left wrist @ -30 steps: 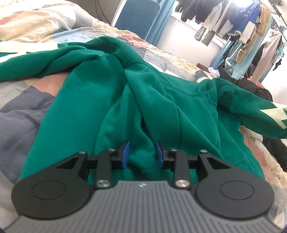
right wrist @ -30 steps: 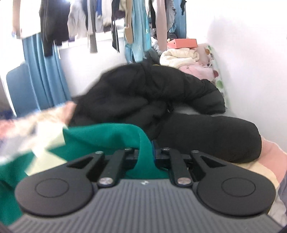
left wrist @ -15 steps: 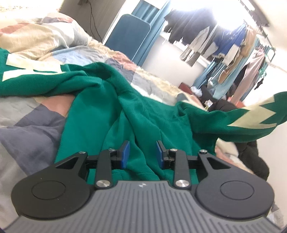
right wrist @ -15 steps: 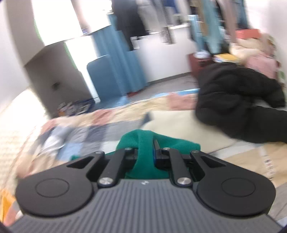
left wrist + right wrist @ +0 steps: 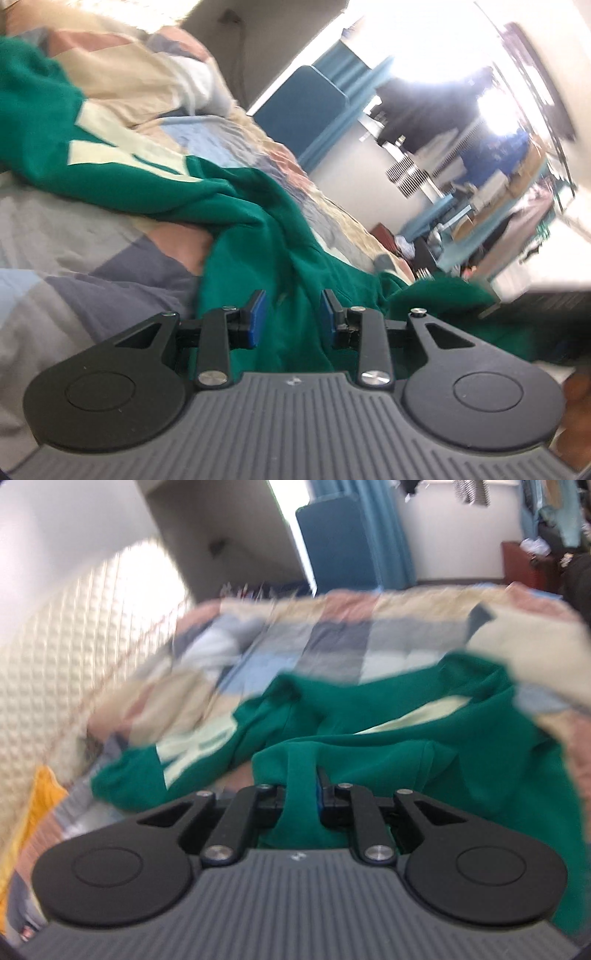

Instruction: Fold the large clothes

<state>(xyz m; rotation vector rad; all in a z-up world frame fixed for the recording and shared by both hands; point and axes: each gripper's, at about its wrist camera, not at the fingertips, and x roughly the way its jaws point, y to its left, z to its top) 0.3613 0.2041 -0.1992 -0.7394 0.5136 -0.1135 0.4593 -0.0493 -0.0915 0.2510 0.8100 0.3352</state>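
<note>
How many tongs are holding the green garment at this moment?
1. The right tongs are shut on a fold of the green garment. The left tongs are open above it, gripping nothing.

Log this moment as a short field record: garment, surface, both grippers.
garment: green sweatshirt with cream markings, rumpled, not yet folded
surface: patchwork quilt on a bed
left gripper: open, over the sweatshirt, nothing between the pads
right gripper: shut on a fold of the sweatshirt
backdrop: blue panel and quilted wall beyond the bed
image quality: both views motion-blurred
</note>
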